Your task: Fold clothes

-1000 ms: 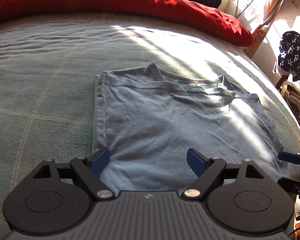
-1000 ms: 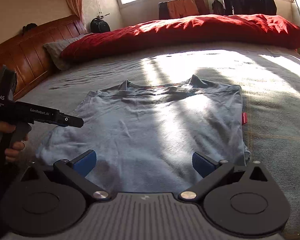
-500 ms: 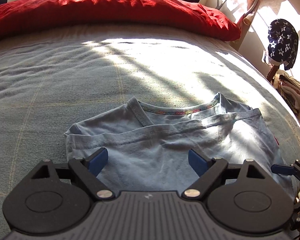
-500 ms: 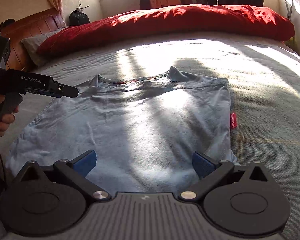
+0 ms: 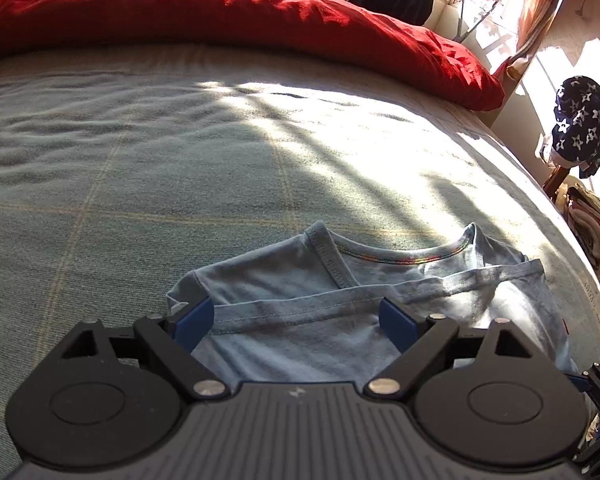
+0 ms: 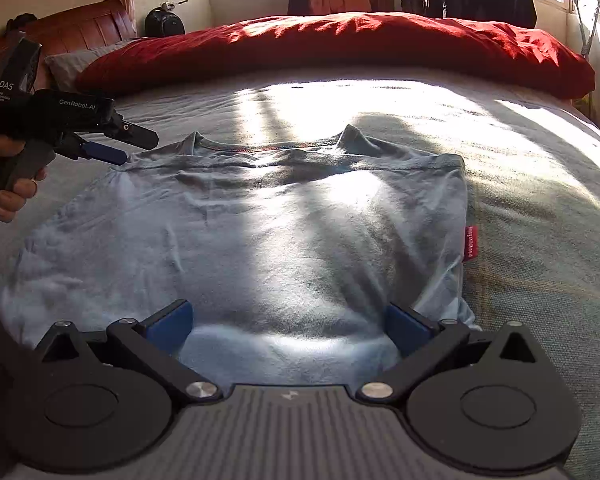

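Across the grey-green woven bedspread (image 6: 540, 200) lies our pale blue cotton T-shirt (image 6: 260, 240), sleeves folded in. Left gripper (image 5: 296, 318) gapes at the shoulder; right gripper (image 6: 290, 322) gapes over the hem. Risk: pinching one layer, dragging folds loose.

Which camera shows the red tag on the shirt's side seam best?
The right wrist view: the red tag sticks out clearly from the shirt edge, in the open. The left wrist view shows only the shirt's collar end; no tag can be made out.
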The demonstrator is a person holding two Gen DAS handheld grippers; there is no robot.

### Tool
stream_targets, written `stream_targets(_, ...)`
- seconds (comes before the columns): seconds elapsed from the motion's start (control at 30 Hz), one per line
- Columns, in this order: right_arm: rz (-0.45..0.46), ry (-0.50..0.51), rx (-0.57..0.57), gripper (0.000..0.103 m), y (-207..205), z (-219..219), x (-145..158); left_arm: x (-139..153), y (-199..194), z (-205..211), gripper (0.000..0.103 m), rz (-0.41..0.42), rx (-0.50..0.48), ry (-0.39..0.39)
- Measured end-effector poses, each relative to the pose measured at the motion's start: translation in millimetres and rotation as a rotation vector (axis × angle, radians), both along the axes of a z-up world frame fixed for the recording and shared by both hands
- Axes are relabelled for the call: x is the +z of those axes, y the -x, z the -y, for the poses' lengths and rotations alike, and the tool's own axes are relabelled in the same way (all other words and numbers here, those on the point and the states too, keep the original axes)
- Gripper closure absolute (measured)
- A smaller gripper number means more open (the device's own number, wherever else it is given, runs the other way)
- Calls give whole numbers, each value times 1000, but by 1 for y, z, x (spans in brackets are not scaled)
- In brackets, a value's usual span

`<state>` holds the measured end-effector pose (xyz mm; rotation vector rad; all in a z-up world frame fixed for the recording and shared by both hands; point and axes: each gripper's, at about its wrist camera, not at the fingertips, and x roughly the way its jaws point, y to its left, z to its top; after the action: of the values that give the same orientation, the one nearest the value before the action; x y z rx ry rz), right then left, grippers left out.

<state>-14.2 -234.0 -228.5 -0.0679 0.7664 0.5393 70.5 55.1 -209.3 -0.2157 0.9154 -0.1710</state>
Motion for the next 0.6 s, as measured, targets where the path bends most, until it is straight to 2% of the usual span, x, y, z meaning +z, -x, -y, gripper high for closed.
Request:
stream_targets(0.07,-3,-5,4,0,1,2,5,7,8,1,14,11,8,7)
stream_targets(0.2,8,-79,-22,0,11,16,21,45,44,22,13,80,-82,-45)
stream_targets(0.33,32,-104,-54,0,28,22,30,65,95,52,10,90,-152,-98)
stream_targets(0.47,34,-86,-51,0,48,22,33,58,143,82,10,104,-229,-18)
stream_targets(0.6,55,-24,-47,0,69,28,33,47,166,109,10,106,-262,100)
